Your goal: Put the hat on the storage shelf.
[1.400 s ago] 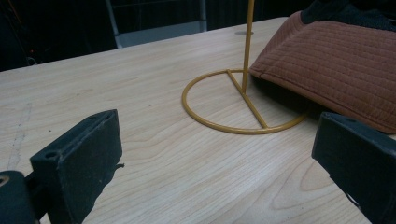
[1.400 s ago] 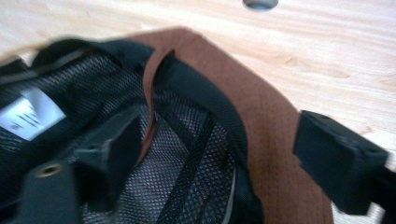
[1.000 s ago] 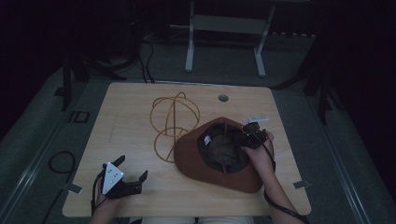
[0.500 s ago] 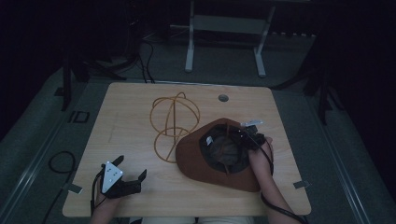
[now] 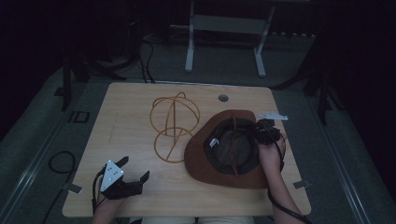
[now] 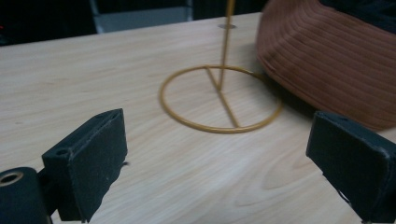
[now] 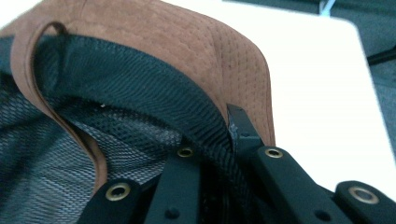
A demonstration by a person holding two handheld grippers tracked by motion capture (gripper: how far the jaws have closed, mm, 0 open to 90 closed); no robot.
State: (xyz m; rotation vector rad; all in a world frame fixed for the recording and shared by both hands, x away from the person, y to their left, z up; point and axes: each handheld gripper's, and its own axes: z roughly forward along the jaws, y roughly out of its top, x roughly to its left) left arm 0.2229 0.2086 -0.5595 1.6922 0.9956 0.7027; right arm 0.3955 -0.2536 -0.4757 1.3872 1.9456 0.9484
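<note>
Tightly, the right claw is pressed together on the brim of the brown hat, its jaws having just been closing with the brim's edge caught between them. In the right gripper view one jaw is seen lying against the black mesh lining on the inside, the other against the brown perforated outer face, so that the fabric is pinched between the two. In the high view this claw is found at the hat's far right edge, with the person's right hand resting just behind it over the brim. The hat is laid crown down on the tabletop, its open inside turned upward, and its brim is seen raised at the pinched side.

Just beyond the hat, on the side away from the right claw, a wire hat stand of golden rod is set upright; its round base ring is touched or nearly touched by the hat's brim, though which cannot be told.

Well apart, at the near left part of the tabletop, the left claw is held spread wide, nothing being gripped between its jaws. In the left gripper view the stand's base ring and the hat's side are seen ahead of these open jaws.
</note>
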